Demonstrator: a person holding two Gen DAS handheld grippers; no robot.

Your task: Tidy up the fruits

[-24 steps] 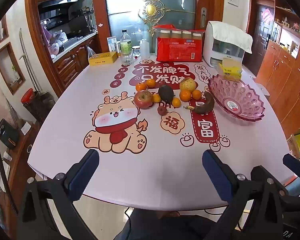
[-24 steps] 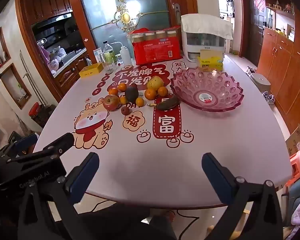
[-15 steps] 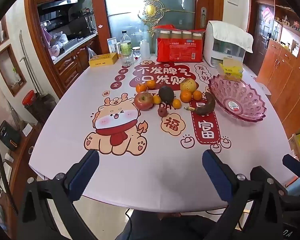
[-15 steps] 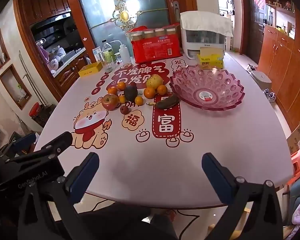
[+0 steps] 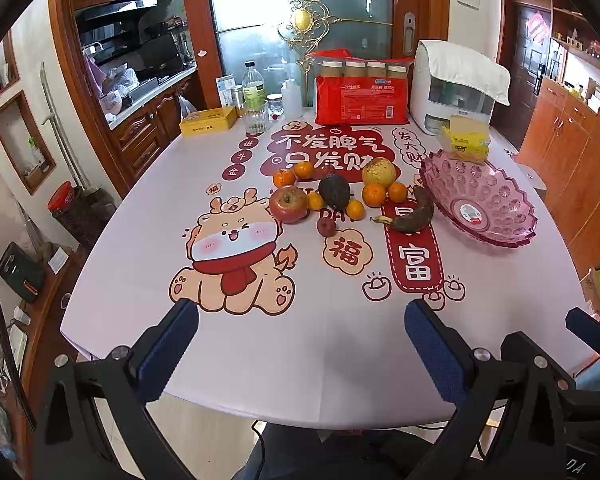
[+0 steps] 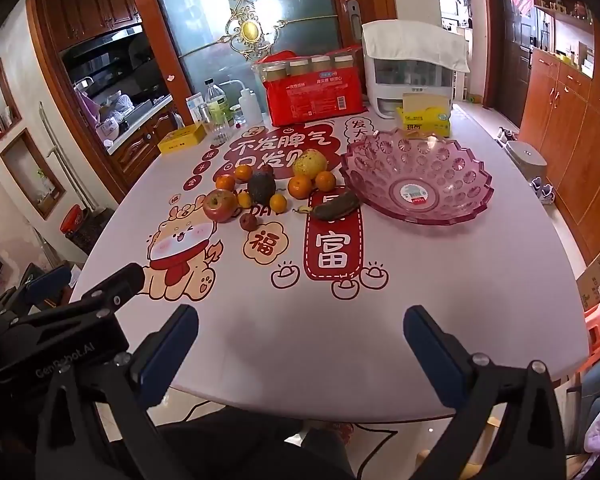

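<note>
A cluster of fruit lies mid-table: a red apple (image 5: 288, 203), a dark avocado (image 5: 334, 191), a blackened banana (image 5: 414, 213), a yellow pear (image 5: 379, 171), several small oranges (image 5: 374, 194) and a small dark red fruit (image 5: 326, 226). An empty pink glass bowl (image 5: 478, 196) stands to their right, also in the right wrist view (image 6: 418, 176). My left gripper (image 5: 302, 344) is open and empty above the near table edge. My right gripper (image 6: 300, 340) is open and empty, also at the near edge, far from the fruit (image 6: 262, 188).
At the back stand a red pack of bottles (image 5: 362, 94), a white appliance (image 5: 456, 88), a yellow tissue pack (image 5: 466, 140), a yellow box (image 5: 208, 120) and bottles with a glass (image 5: 255, 100). The left gripper's body (image 6: 60, 324) shows at left in the right wrist view.
Both grippers have edged slightly forward toward the table; the fruit and bowl have not moved, and both stay open.
</note>
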